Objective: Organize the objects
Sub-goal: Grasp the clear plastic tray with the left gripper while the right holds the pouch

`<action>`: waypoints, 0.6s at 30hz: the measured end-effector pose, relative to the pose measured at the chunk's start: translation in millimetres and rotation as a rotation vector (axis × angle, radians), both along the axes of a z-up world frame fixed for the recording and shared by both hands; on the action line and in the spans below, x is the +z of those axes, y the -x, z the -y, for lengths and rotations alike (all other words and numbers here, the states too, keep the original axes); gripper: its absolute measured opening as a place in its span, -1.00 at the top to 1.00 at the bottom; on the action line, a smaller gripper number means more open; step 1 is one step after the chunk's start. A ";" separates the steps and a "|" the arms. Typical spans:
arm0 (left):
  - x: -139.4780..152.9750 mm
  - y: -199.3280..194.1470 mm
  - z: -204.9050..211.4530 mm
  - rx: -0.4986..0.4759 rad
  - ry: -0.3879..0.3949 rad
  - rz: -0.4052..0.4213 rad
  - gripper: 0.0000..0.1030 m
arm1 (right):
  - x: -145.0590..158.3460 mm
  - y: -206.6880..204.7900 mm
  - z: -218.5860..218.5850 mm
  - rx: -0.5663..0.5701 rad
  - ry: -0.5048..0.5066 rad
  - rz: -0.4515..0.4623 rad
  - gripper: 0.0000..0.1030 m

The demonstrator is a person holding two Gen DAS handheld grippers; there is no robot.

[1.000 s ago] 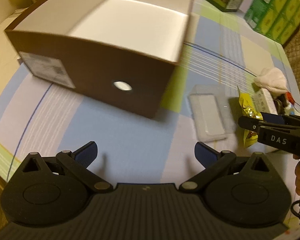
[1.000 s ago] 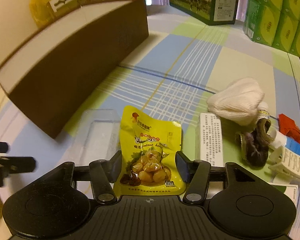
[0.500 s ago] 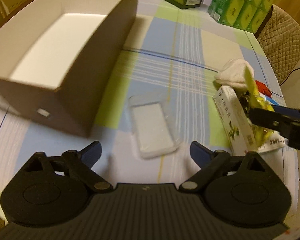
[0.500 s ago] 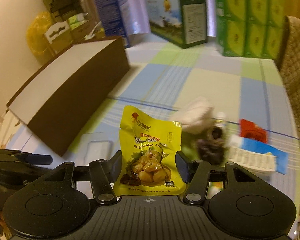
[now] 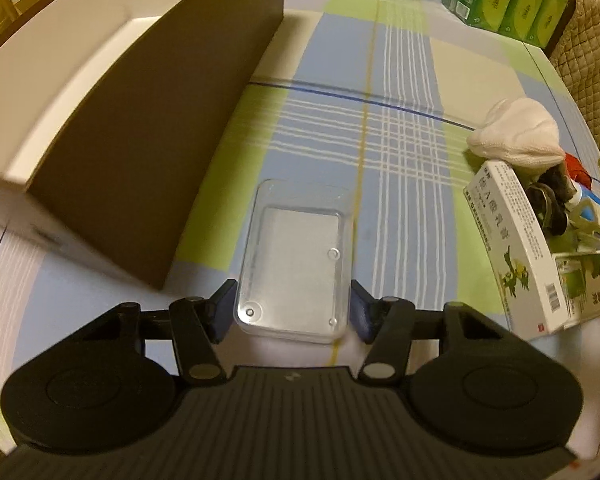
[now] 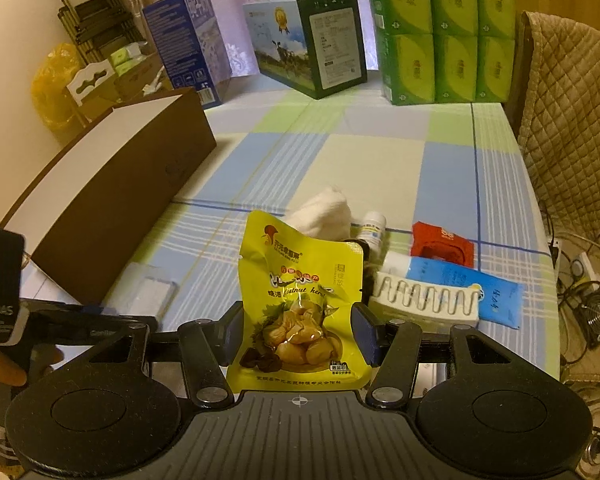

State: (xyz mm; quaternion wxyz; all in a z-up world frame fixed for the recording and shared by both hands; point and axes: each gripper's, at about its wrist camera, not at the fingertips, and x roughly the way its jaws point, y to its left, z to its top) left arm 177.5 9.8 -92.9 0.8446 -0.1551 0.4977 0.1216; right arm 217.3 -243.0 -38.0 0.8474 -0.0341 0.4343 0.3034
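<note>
A clear flat plastic case [image 5: 296,264] lies on the checked tablecloth [image 5: 400,92], just right of the open brown box [image 5: 140,140] with its white inside. My left gripper [image 5: 293,312] straddles the case's near end, and its blue pads [image 5: 225,312] press both long sides. In the right wrist view, my right gripper [image 6: 298,336] is shut on a yellow chestnut snack packet [image 6: 300,300], held upright above the table. From there the brown box [image 6: 112,208] is at the left and the case [image 6: 148,292] lies in front of it.
A pile sits at the right: white cloth [image 5: 516,132], white medicine box [image 5: 512,248], red packet [image 6: 440,240], blue tube [image 6: 460,284], white ribbed piece [image 6: 424,296]. Green tissue packs [image 6: 444,32] and cartons [image 6: 312,40] line the far edge. A quilted chair [image 6: 572,120] stands at the right.
My left gripper swung right from the brown box to the clear case and its fingers narrowed onto the case's sides. My right gripper lifted the snack packet up off the table.
</note>
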 end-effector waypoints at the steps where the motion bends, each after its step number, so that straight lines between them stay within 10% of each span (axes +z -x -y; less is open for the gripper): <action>1: 1.9 4.3 0.5 0.000 0.000 -0.001 -0.03 | -0.4 -0.4 1.8 0.003 0.001 -0.003 -0.03; 10: 13.8 28.7 14.3 0.009 0.018 -0.036 -0.37 | -7.4 -0.6 17.5 0.027 -0.008 -0.034 -0.03; 18: 13.7 10.7 11.3 0.027 -0.031 -0.036 -0.04 | -6.5 3.2 27.8 0.047 -0.015 -0.028 -0.03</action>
